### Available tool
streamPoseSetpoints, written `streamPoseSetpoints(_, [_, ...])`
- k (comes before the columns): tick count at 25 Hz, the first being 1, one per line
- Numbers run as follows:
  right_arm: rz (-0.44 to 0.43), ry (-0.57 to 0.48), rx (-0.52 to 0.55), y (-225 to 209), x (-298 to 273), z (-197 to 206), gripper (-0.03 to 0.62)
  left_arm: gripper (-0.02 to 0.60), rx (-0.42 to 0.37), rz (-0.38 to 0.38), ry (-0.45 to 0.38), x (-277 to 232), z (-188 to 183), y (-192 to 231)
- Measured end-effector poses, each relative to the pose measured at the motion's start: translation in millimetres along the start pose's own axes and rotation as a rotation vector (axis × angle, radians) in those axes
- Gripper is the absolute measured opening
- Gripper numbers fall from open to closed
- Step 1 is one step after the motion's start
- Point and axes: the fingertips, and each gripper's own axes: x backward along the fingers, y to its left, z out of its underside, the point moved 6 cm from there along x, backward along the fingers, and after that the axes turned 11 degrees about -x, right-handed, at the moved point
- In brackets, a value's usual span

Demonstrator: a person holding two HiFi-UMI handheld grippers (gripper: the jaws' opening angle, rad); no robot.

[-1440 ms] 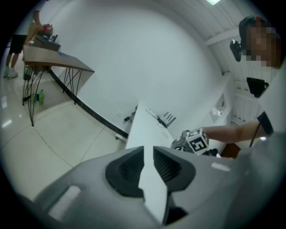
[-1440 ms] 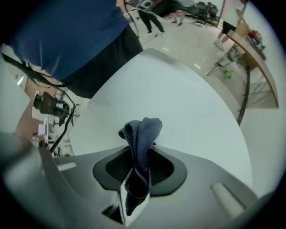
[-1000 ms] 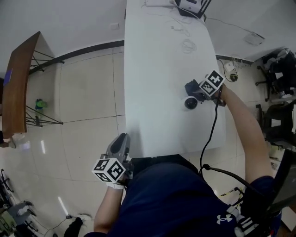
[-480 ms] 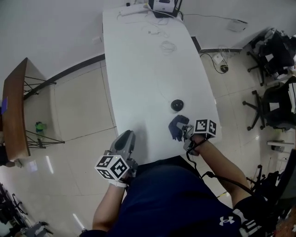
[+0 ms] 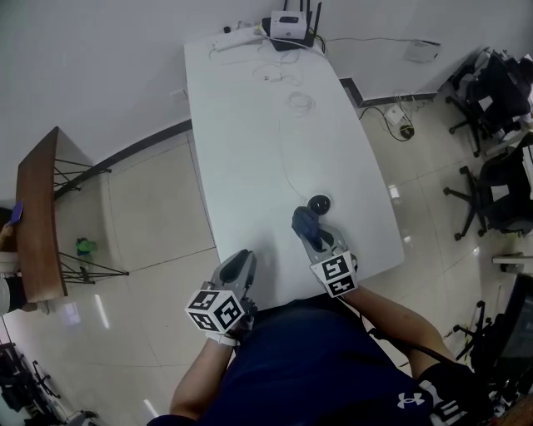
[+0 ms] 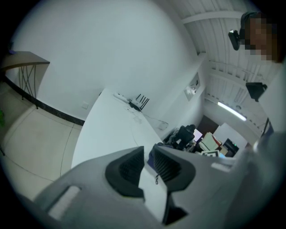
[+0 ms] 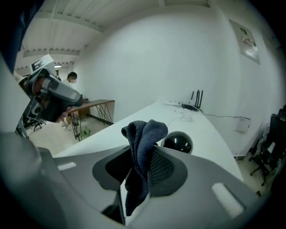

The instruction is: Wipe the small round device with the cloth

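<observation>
One room of pale floor tiles (image 5: 150,208) holds a long white bench (image 5: 250,125) with a router (image 5: 287,25) at its far end. Both forearms bend in at the near edge. The left claw (image 5: 242,260) is narrowly parted and empty. The right claw (image 5: 310,234) pinches a dark blue cloth (image 5: 303,221), just beside the small round black device (image 5: 319,204).

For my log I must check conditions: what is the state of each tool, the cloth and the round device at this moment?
Left tool: jaws slightly apart, empty.
Right tool: shut on the cloth.
Cloth: bunched, pinched in the jaws, close to the round device.
Round device: bare, resting on the table.
</observation>
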Motion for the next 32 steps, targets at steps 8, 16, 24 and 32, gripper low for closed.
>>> streamPoseSetpoints(8, [0.036, -0.071, -0.145, -32.0, 48.1, 2.5, 0.104, 0.082, -0.071, 0.112, 0.025, -24.7, -2.1, -30.1])
streamPoseSetpoints(16, [-0.105, -0.215, -0.653, -66.0, 91.1, -30.1, 0.104, 0.155, -0.073, 0.304, 0.03, -55.3, -10.1, -71.1])
streamPoseSetpoints(24, [-0.258, -0.295, -0.88, -57.1, 118.8, -42.2, 0.104, 0.144, 0.003, 0.316, 0.02, -60.7, -11.9, -80.3])
streamPoseSetpoints(32, [-0.204, -0.286, -0.746, -53.7, 127.4, -43.1, 0.106, 0.135, -0.022, 0.275, 0.027, -53.8, -3.6, -71.3])
